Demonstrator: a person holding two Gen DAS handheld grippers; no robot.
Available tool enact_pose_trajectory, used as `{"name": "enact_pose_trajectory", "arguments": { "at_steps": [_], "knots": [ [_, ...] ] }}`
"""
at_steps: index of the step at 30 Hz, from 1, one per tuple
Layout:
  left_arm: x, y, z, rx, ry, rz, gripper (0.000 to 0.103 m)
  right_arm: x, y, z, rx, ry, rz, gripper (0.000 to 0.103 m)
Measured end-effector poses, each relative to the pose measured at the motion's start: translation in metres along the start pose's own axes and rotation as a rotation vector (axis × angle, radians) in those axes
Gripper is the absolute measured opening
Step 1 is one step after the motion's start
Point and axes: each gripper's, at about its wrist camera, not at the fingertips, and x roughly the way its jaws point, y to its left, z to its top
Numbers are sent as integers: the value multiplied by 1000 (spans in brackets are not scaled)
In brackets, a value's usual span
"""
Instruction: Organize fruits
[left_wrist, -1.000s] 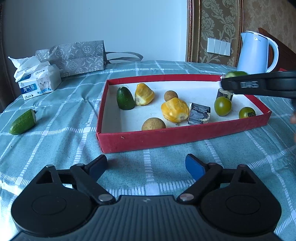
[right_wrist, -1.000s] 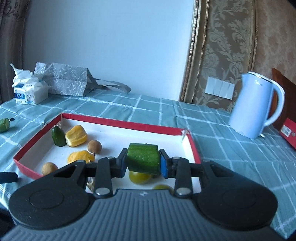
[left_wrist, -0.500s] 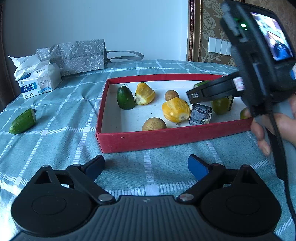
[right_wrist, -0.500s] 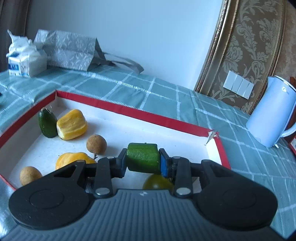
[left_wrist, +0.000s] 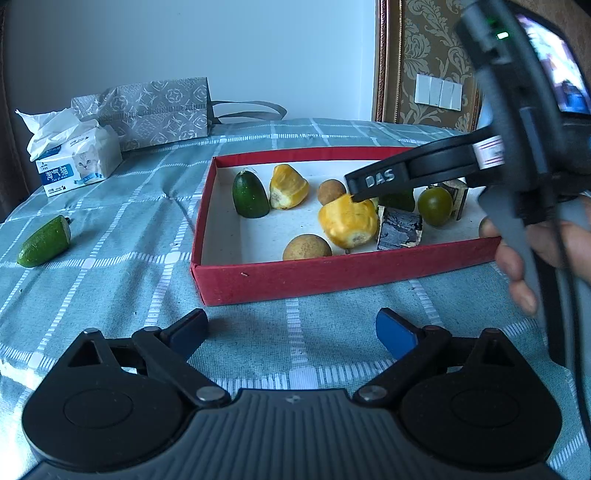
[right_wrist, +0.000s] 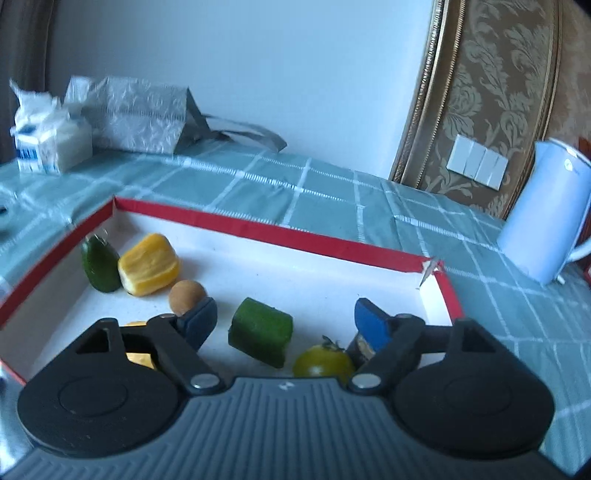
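The left claw (left_wrist: 290, 332) is held wide and empty over the cloth, short of the red tray (left_wrist: 332, 277). The right claw (right_wrist: 284, 319) is opening, the cut green piece (right_wrist: 260, 332) freed between its jaws inside the tray. The last stray fruit (left_wrist: 44, 242) lies far left, long axis slanting away, nearer the left claw.

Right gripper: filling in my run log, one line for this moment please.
right gripper: opening | cucumber piece: between pads, released | red tray: under it
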Motion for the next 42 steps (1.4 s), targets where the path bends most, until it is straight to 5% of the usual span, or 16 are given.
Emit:
{"name": "enact_pose_trajectory", "arguments": {
  "at_steps": [12,25,42],
  "knots": [
    [0,0,0,0,3,4,101,-42,-18,-26,110,-79,6,98],
    [-1,1,0,-4,5,9,101,-116,-30,-79,195,-225,-40,103],
    [-64,7,5,-115,-47,39,101,-148,-29,-93,232,-155,-110,103]
  ]
}}
